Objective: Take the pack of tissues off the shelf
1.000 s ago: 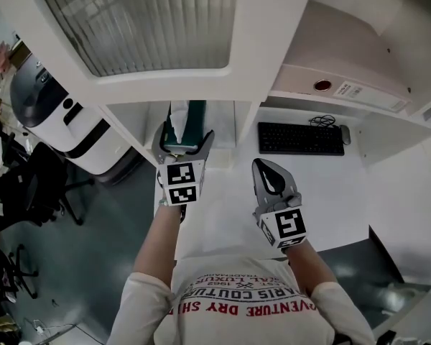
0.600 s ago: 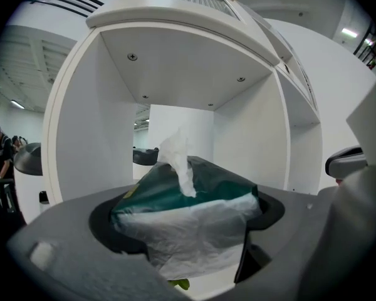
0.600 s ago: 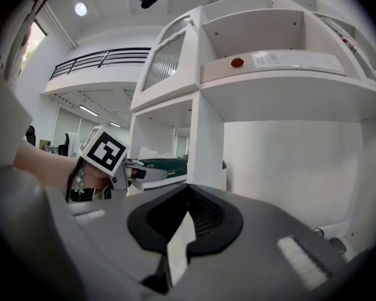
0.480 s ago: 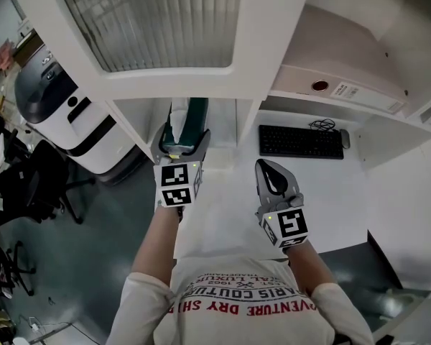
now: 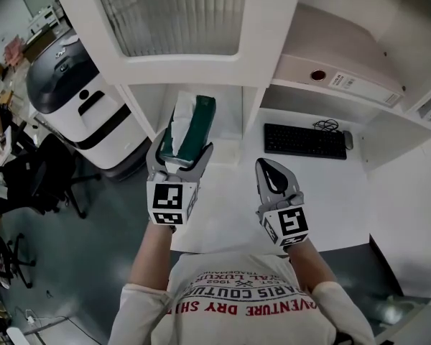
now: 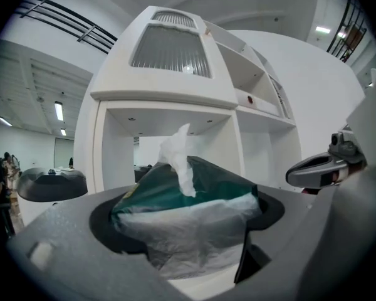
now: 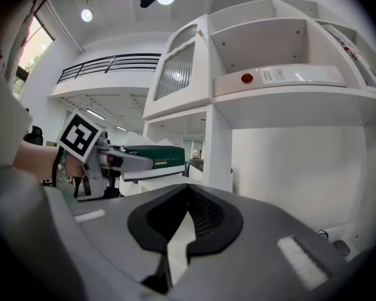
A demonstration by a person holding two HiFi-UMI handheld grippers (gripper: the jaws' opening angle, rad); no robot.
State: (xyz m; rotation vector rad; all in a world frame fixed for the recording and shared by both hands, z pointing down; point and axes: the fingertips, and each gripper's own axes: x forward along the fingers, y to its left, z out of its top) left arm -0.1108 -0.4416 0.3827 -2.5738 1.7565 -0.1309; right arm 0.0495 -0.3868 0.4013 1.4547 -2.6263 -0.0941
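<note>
The pack of tissues (image 5: 192, 126) is dark green with a white tissue sticking out of its top. My left gripper (image 5: 182, 148) is shut on its near end and holds it in the air, tilted, in front of the open shelf compartment (image 5: 228, 118). In the left gripper view the pack (image 6: 188, 209) fills the gap between the jaws, clear wrapper toward the camera. My right gripper (image 5: 272, 171) hovers over the white desk (image 5: 233, 210), shut and holding nothing. The right gripper view shows its jaws (image 7: 178, 231) meeting, with the held pack (image 7: 151, 155) off to the left.
A black keyboard (image 5: 304, 140) and a mouse (image 5: 348, 139) lie on the desk under the right shelf. A white binder (image 5: 341, 83) lies in the upper right compartment. A white and black machine (image 5: 79, 99) stands left of the unit, with office chairs (image 5: 29, 185) beyond.
The left gripper has closed on the pack and drawn it up and out of the shelf compartment toward me. The right gripper has hardly moved.
</note>
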